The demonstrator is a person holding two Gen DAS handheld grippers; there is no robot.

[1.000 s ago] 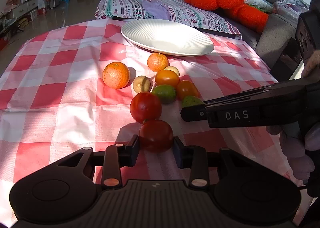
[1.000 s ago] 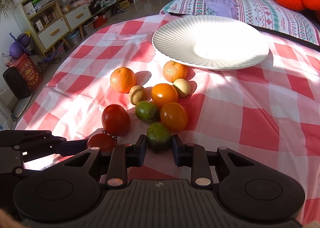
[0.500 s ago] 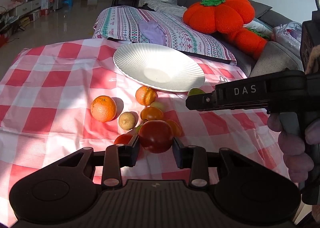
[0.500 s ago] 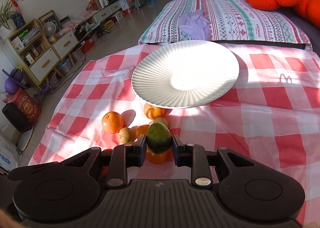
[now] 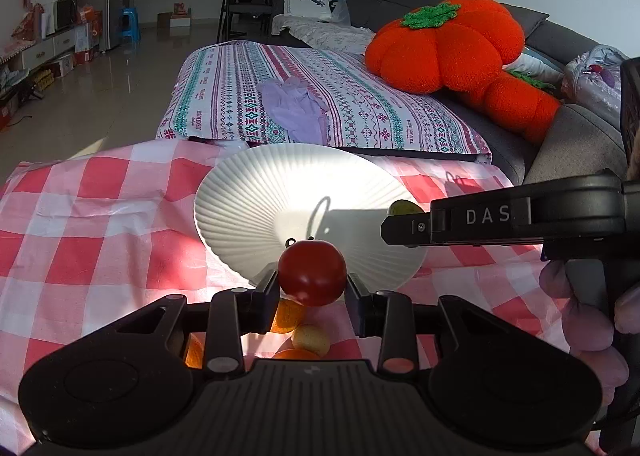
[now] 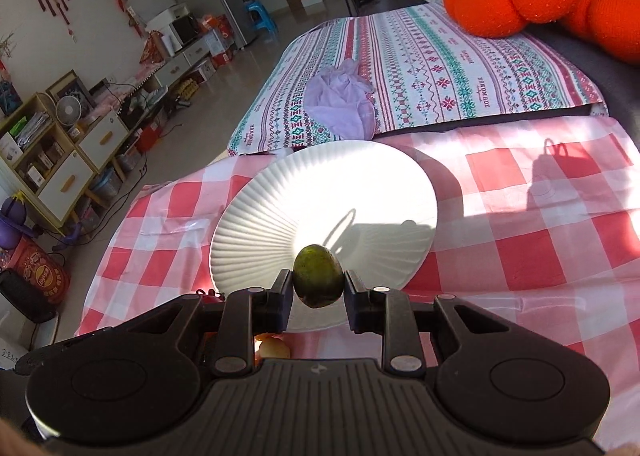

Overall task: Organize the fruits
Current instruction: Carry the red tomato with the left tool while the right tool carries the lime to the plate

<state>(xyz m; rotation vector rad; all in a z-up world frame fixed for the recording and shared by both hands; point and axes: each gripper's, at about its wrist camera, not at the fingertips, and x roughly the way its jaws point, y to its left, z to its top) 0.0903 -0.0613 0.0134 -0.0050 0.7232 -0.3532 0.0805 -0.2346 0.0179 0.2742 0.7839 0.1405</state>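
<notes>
The left gripper [image 5: 312,287], low in the centre of its frame, has its 2 black fingers closed against the sides of a round, glossy red tomato [image 5: 312,273], which is lifted clear of the cloth in front of the near rim of the white ribbed ceramic plate [image 5: 256,192]; the tomato is nearly spherical, with no clear long axis. The right gripper [image 6: 317,293] likewise pinches a dull green, egg-shaped fruit [image 6: 318,275] between its 2 fingers, long axis roughly upright and the narrower end up, held over the plate's near edge. In the left view that same green fruit peeks out at centre right behind the right gripper's black bar marked DAS. Below the left fingers, small orange and yellowish fruits [image 5: 310,338] lie on the red-and-white checked tablecloth [image 5: 80,240]. Beyond the plate, in the upper half of both frames, sit a patterned striped cushion [image 5: 360,108] and an orange knitted pumpkin pillow [image 5: 448,52].
</notes>
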